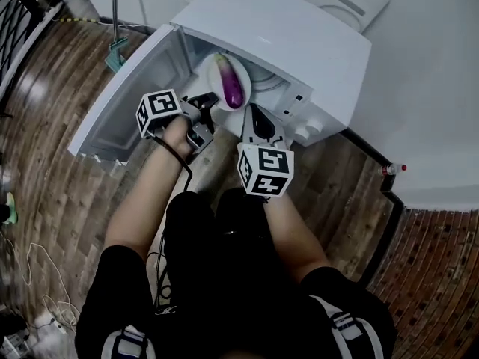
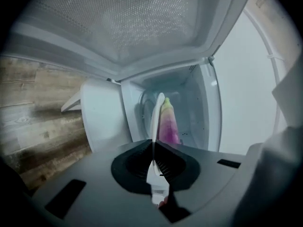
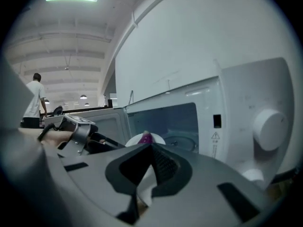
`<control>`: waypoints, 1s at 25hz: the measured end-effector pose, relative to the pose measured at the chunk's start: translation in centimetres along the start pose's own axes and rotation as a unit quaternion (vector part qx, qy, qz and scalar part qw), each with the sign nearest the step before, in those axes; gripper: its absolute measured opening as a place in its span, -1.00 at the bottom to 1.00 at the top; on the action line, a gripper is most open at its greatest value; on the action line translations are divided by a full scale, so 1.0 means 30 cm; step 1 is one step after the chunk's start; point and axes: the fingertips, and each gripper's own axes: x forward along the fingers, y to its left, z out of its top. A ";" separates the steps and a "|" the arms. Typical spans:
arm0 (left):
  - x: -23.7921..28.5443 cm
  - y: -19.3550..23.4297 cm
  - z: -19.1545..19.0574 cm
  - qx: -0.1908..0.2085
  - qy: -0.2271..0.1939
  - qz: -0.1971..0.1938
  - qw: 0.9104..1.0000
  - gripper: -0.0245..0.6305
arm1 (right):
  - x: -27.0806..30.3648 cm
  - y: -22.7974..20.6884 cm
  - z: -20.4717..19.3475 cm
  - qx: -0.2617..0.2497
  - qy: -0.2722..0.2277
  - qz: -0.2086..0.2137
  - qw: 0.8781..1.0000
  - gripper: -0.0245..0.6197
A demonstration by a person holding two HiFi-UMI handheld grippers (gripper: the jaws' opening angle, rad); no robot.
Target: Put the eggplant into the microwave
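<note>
A purple eggplant [image 1: 232, 84] lies on a white plate [image 1: 213, 69] held at the mouth of the open white microwave [image 1: 299, 43], which stands on the floor. My left gripper [image 1: 203, 103] is shut on the plate's near-left rim. In the left gripper view that rim [image 2: 156, 122] runs edge-on between the jaws, with the eggplant [image 2: 168, 124] just behind it. My right gripper [image 1: 258, 114] is shut on the plate's near-right rim. The right gripper view shows the plate [image 3: 158, 138], the eggplant's tip [image 3: 146, 136] and the left gripper [image 3: 78, 131] beside it.
The microwave door [image 1: 127, 96] hangs open to the left. The glass turntable [image 3: 180, 143] lies inside and a round knob [image 3: 270, 129] sits on the front panel. The floor is wood planks. A red-capped bottle [image 1: 393, 169] stands by the wall, and cables [image 1: 45, 298] lie at the lower left.
</note>
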 end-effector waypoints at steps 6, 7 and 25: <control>0.087 0.020 0.054 -0.004 -0.007 -0.024 1.000 -0.87 | -0.011 -0.029 -0.119 0.009 0.009 0.015 1.000 -0.89; 0.101 0.019 0.056 -0.004 -0.006 -0.024 1.000 -0.87 | -0.019 -0.037 -0.130 0.011 0.011 0.014 1.000 -0.89; 0.361 -0.019 0.114 0.042 0.008 0.032 0.999 -0.86 | -0.152 -0.170 -0.200 -0.019 0.019 -0.003 1.000 -0.89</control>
